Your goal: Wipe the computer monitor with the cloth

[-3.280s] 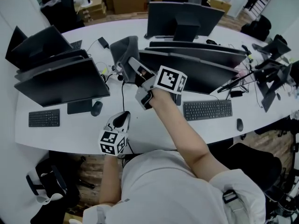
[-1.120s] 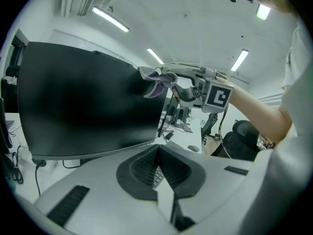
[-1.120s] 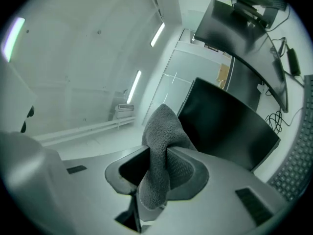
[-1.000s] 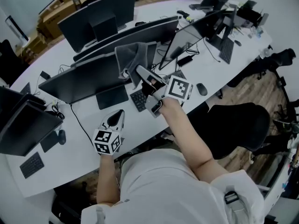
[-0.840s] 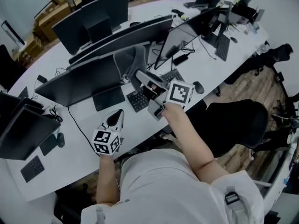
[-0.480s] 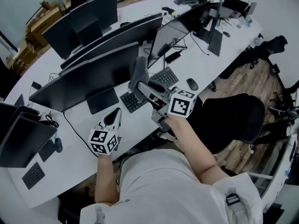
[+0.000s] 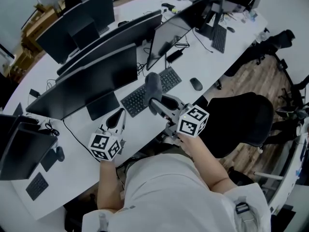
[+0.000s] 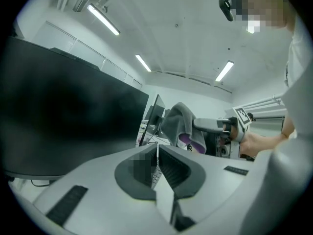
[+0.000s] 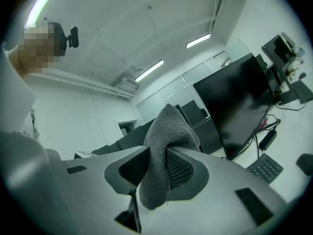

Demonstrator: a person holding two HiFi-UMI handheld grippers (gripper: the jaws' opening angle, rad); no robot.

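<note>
The grey cloth (image 7: 153, 87) stands bunched upright above the keyboard, pinched in my right gripper (image 7: 157, 103), which is shut on it. In the right gripper view the cloth (image 9: 164, 151) fills the gap between the jaws, and a black monitor (image 9: 239, 102) stands off to the right. The nearest dark monitor (image 7: 91, 79) lies left of the cloth, apart from it. My left gripper (image 7: 117, 119) hovers over the desk's front edge below that monitor, shut with nothing in it. The left gripper view shows its jaws (image 8: 157, 160) pressed together, the monitor (image 8: 63, 121) at left and the cloth (image 8: 181, 124) ahead.
A black keyboard (image 7: 145, 93) and a mouse (image 7: 195, 84) lie on the white desk (image 7: 87, 129). More monitors (image 7: 171, 30) stand along it with cables between. A black office chair (image 7: 241, 124) is at the right, beside the person's arm.
My right gripper has drawn the cloth back from the monitor's top edge toward the person, over the keyboard. The head view has swung. The left gripper has stayed put.
</note>
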